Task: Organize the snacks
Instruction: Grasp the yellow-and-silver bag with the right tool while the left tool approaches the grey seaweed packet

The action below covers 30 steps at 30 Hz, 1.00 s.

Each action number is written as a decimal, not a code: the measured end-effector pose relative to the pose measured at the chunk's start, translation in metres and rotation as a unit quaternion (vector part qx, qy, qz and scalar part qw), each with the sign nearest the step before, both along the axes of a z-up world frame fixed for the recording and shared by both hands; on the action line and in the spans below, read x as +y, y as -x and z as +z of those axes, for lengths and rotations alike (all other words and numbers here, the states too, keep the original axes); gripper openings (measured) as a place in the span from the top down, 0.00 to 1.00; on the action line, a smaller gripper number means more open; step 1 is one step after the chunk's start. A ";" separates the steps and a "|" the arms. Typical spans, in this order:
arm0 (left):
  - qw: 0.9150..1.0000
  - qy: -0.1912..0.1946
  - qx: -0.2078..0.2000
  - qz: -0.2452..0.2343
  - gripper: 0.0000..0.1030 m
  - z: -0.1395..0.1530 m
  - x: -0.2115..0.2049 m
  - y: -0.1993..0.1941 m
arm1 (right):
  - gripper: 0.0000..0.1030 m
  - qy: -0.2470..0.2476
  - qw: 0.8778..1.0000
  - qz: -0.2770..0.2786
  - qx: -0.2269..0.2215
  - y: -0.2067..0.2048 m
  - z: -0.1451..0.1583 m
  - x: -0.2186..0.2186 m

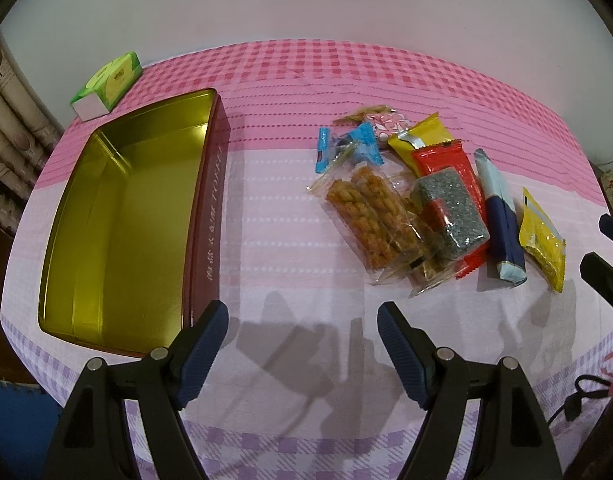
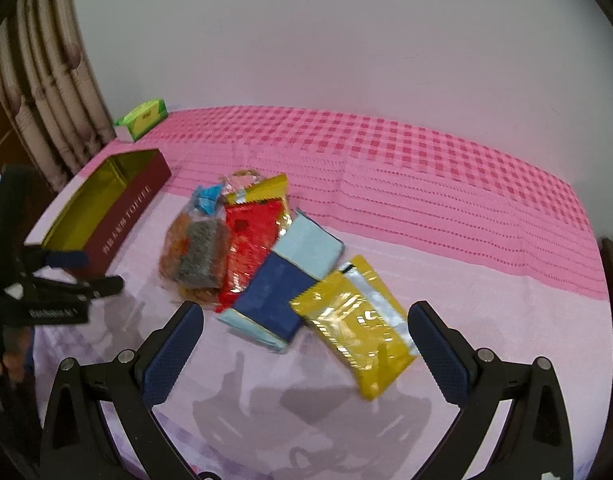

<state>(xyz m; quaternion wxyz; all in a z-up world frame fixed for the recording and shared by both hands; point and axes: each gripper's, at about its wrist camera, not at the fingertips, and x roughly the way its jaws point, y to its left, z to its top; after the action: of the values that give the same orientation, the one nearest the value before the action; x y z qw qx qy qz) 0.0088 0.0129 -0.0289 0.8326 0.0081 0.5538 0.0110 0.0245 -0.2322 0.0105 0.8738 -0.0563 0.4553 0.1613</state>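
An open maroon tin with a gold inside stands empty at the left; it also shows in the right wrist view. A pile of snack packets lies to its right: twisted fried sticks in clear wrap, a grey-and-red packet, a red packet, a blue-and-pale packet, a yellow packet. My left gripper is open and empty, above the cloth near the tin's corner. My right gripper is open, just in front of the blue and yellow packets.
A green tissue pack lies at the far left corner by the wall. The pink and lilac checked cloth covers the table. A curtain hangs at the left. A black cable lies at the right front edge.
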 end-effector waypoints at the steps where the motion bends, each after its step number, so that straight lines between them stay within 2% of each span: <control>1: 1.000 0.001 0.000 0.000 0.23 0.000 0.000 0.000 | 0.01 0.005 1.000 0.007 0.002 -0.002 -0.002 -0.004; 8: 1.000 -0.001 0.006 0.000 0.23 -0.003 -0.001 -0.004 | 0.01 0.053 0.996 0.057 0.034 -0.023 -0.028 -0.020; 18: 1.000 -0.009 0.018 -0.006 0.23 -0.010 -0.009 -0.011 | 0.04 0.075 0.990 0.104 0.067 -0.040 -0.060 -0.022; 23: 1.000 -0.010 0.024 -0.008 0.23 -0.012 -0.013 -0.015 | 0.12 0.070 0.987 0.119 0.076 -0.049 -0.069 -0.021; 27: 1.000 -0.012 0.026 -0.010 0.23 -0.013 -0.017 -0.017 | 0.34 0.058 0.988 0.123 0.078 -0.051 -0.073 -0.020; 30: 0.999 -0.012 0.027 -0.013 0.23 -0.013 -0.021 -0.020 | 0.38 0.049 0.990 0.116 0.070 -0.050 -0.072 -0.021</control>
<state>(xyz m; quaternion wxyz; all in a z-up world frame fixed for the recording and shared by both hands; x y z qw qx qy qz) 0.0283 -0.0081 -0.0414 0.8172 0.0255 0.5757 0.0066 0.0744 -0.2536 -0.0616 0.8111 -0.1399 0.5135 0.2425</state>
